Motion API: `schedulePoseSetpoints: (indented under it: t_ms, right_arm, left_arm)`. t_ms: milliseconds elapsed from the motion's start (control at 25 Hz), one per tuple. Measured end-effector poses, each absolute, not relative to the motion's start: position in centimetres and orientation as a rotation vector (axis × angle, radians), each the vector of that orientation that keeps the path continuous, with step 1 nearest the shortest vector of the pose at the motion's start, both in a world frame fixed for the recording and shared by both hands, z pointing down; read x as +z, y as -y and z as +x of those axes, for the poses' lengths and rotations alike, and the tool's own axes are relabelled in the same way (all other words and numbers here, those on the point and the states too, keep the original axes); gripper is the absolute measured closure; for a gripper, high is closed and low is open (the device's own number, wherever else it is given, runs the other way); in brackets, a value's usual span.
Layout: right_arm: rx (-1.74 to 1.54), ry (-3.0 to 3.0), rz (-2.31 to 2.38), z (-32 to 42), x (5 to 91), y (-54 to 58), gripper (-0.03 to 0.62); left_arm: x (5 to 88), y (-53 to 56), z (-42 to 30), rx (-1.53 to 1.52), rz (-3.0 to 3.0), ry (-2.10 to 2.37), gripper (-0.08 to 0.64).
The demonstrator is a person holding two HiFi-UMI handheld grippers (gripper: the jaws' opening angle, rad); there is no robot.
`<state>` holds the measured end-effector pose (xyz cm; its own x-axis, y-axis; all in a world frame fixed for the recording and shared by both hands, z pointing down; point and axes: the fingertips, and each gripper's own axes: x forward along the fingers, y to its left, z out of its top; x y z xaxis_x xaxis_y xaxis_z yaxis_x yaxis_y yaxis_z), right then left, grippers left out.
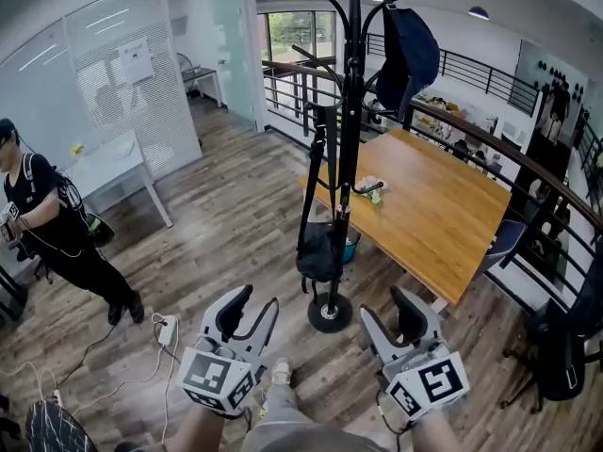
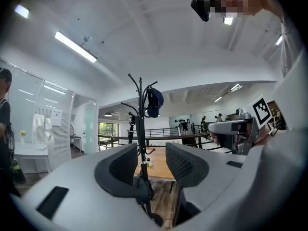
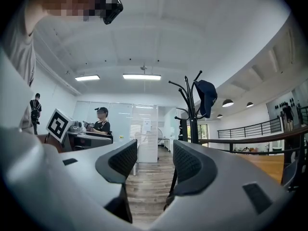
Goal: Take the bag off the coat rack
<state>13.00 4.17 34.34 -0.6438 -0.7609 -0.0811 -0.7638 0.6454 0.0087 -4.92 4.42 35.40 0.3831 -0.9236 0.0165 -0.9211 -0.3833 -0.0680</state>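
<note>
A black coat rack (image 1: pixel 350 111) stands on the wood floor ahead of me. A black bag (image 1: pixel 320 250) hangs low on it by a long strap, just above the round base. High on the rack hangs a dark blue cap (image 1: pixel 410 50). My left gripper (image 1: pixel 252 307) and right gripper (image 1: pixel 391 314) are held low in front of the base, both open and empty, apart from the bag. In the left gripper view the rack (image 2: pixel 140 124) and bag (image 2: pixel 143 189) show between the open jaws of the left gripper (image 2: pixel 151 162). The right gripper (image 3: pixel 155 160) frames bare floor, with the rack (image 3: pixel 191 114) to its right.
A long wooden table (image 1: pixel 443 205) stands right behind the rack, with a railing beyond it. A person (image 1: pixel 47 224) stands at the far left beside a white desk (image 1: pixel 113 163). Cables and a power strip (image 1: pixel 168 330) lie on the floor at left. A dark chair (image 1: pixel 556 347) sits at right.
</note>
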Motion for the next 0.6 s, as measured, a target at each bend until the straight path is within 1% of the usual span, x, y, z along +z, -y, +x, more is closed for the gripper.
schedulePoseSetpoints:
  t_ms: [280,600]
  right_arm:
    - [0.083,-2.777,-1.360,10.9,35.3,2.8,0.362]
    - [0.074,-2.742,-1.484,7.6,34.6,12.3,0.362]
  left_arm:
    - [36.1,2.8,-7.2,-0.044,-2.616,-1.670,0.373]
    - [35.0,14.1,-9.7,-0.067,-2.702,-1.527,0.373]
